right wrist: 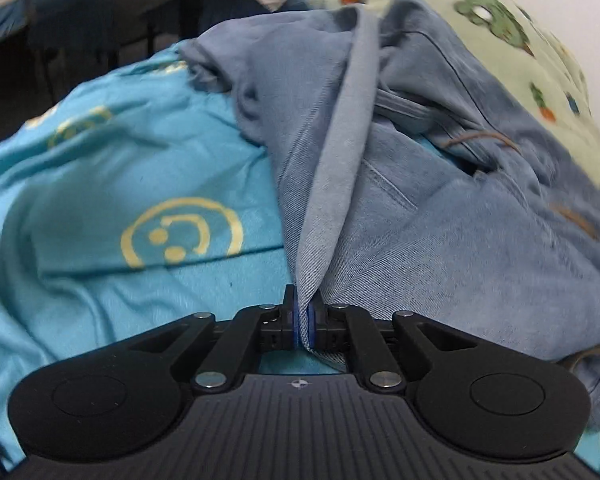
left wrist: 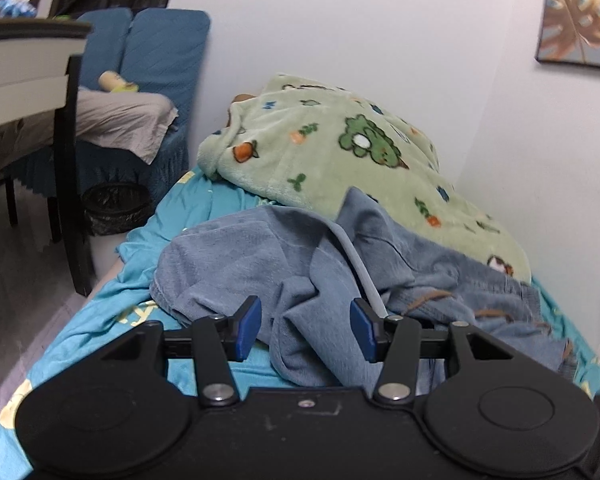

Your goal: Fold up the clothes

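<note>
The jeans [left wrist: 300, 264] lie crumpled on the bed sheet [left wrist: 100, 312], their far side against the blanket [left wrist: 340, 148] heaped along the wall [left wrist: 380, 32]. Left of the bed stands a chair [left wrist: 156, 64], a bin [left wrist: 114, 208] on the floor before it

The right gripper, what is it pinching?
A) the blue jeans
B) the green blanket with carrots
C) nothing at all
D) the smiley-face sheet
A: in the right wrist view the right gripper has its fingers closed on a fold of the blue jeans, while the green blanket lies behind and the smiley-face sheet lies to the side, both untouched.
</note>
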Demonstrator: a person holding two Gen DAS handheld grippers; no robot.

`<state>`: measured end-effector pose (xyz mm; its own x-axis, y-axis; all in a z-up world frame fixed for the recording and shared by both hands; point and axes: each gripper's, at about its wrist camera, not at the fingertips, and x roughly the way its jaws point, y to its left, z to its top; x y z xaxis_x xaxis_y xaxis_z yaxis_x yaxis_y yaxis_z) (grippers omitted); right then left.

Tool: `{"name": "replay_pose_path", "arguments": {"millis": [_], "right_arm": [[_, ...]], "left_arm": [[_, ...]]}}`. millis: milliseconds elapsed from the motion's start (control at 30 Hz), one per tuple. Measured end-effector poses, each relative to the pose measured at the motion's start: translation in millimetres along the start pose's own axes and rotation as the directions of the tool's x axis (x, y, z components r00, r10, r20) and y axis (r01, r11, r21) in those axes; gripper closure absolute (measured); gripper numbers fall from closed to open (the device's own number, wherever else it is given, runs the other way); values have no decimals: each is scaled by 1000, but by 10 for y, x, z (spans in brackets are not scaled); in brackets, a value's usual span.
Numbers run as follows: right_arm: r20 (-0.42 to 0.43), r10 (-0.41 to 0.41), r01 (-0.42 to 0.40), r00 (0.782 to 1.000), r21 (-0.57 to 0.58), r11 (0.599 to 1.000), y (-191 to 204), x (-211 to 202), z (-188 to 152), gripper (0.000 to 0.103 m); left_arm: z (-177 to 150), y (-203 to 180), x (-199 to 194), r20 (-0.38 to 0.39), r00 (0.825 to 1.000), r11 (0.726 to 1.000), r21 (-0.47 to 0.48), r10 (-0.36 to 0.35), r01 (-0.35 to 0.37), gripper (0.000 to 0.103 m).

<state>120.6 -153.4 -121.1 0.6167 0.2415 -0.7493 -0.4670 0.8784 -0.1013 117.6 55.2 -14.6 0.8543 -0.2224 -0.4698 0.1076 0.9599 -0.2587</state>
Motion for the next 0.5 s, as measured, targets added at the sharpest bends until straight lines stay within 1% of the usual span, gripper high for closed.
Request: {"name": "replay_pose_path", "arguments": {"millis": [67, 167, 233, 333, 400, 433, 500], "right_arm": [[11, 13, -14, 1000, 72, 997, -59, -65, 33, 94], [40, 52, -59, 998, 199, 978, -189, -181, 49, 85], [88, 84, -105, 993, 260, 960, -274, -289, 42, 67], [166, 102, -148, 981, 294, 944, -374, -368, 45, 65], [215, 111, -178, 970, 327, 928, -465, -356, 87, 65], [226, 113, -188, 968, 348, 919, -514, -336, 100, 65], [239, 114, -203, 964, 391, 898, -614, -286, 117, 65]], "left_arm": [[-16, -21, 27, -10, 1000, 1000, 5, -4, 4, 58], [-35, -51, 73, -27, 1000, 1000, 8, -10, 10, 57], [27, -49, 186, -47, 999, 998, -52, -24, 22, 57], [152, -35, 417, -68, 997, 991, -132, -35, 26, 56], [270, 0, 664, -80, 996, 980, -196, -44, 27, 56], [328, 21, 792, -86, 995, 973, -230, -48, 27, 54], [434, 98, 1103, -109, 993, 948, -318, -53, 16, 54]]}}
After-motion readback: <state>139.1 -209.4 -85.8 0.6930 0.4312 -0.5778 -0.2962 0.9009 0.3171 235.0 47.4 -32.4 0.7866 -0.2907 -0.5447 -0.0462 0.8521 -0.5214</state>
